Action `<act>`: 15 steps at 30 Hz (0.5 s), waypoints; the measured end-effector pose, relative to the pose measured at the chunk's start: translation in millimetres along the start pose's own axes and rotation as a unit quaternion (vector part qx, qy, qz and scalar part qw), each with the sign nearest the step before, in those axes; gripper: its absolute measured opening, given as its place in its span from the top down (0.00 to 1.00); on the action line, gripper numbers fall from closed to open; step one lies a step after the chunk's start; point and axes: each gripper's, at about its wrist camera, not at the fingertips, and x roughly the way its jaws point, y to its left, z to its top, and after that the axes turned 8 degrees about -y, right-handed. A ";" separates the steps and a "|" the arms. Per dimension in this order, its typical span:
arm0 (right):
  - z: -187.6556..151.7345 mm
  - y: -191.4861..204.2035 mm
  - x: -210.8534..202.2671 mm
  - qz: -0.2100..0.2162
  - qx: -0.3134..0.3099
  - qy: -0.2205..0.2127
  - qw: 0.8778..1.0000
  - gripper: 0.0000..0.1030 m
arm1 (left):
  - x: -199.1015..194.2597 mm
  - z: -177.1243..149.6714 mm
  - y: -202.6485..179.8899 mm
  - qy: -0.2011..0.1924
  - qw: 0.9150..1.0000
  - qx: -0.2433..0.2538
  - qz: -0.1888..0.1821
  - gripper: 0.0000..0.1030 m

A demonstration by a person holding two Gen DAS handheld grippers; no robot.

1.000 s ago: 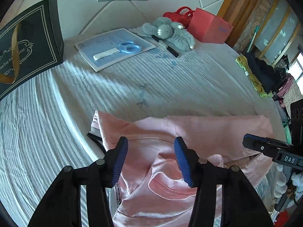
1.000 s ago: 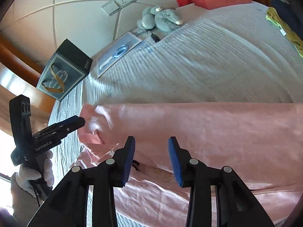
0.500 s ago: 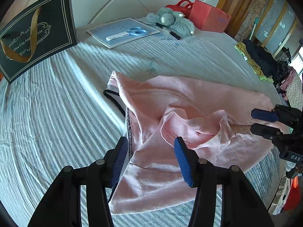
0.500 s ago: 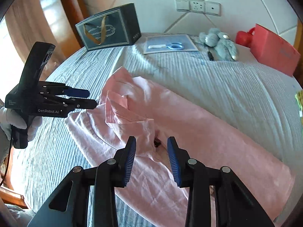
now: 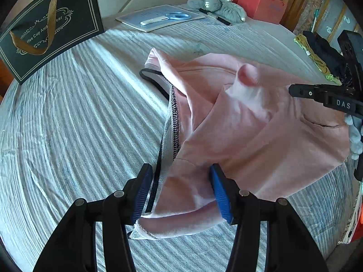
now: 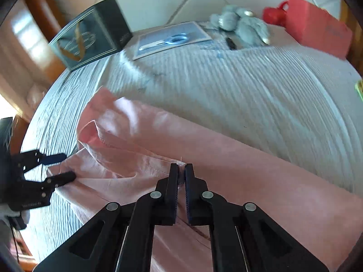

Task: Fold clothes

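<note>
**Right claw pinching the pink garment, left claw straddling its corner**

I have the pink garment lying crumpled on the striped bedspread, near the middle of the bed, with a grey, black-edged lining showing along its left side. My right gripper has its jaws closing, almost together, with a stitched fold of the pink cloth caught between the tips; a thread sticks up just above them. My left gripper stands about half open and is widening a little. The garment's near corner lies between its blue pads, and I cannot see either pad pressing on the cloth. In the left view the right gripper's black tips reach in from the right edge over the garment.

At the head of the bed I see a dark gift bag standing upright, scissors lying on a sheet of paper, a grey plush toy beside a marker, and a red bag further right. Other clothes are heaped at the right edge.
</note>
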 end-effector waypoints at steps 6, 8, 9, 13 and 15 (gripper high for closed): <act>-3.1 -32.8 -15.5 0.001 0.058 -0.006 0.998 0.87 | -1.4 1.6 2.9 0.003 1.000 -0.015 0.008 0.45; -0.9 -21.1 -28.4 0.023 0.035 -0.021 0.999 0.87 | -8.4 0.9 7.3 -0.008 0.999 -0.023 0.021 0.45; -0.2 -14.2 -33.0 0.038 0.027 -0.022 0.999 0.87 | -10.4 -1.0 10.0 -0.007 0.999 -0.025 0.025 0.45; -4.9 2.3 -26.9 0.061 0.027 0.003 0.998 0.53 | -15.8 -10.3 18.0 -0.002 0.999 -0.030 0.040 0.45; -10.5 7.9 -16.5 0.060 0.022 0.010 0.998 0.67 | -15.4 -16.7 19.0 0.003 0.998 -0.029 0.047 0.45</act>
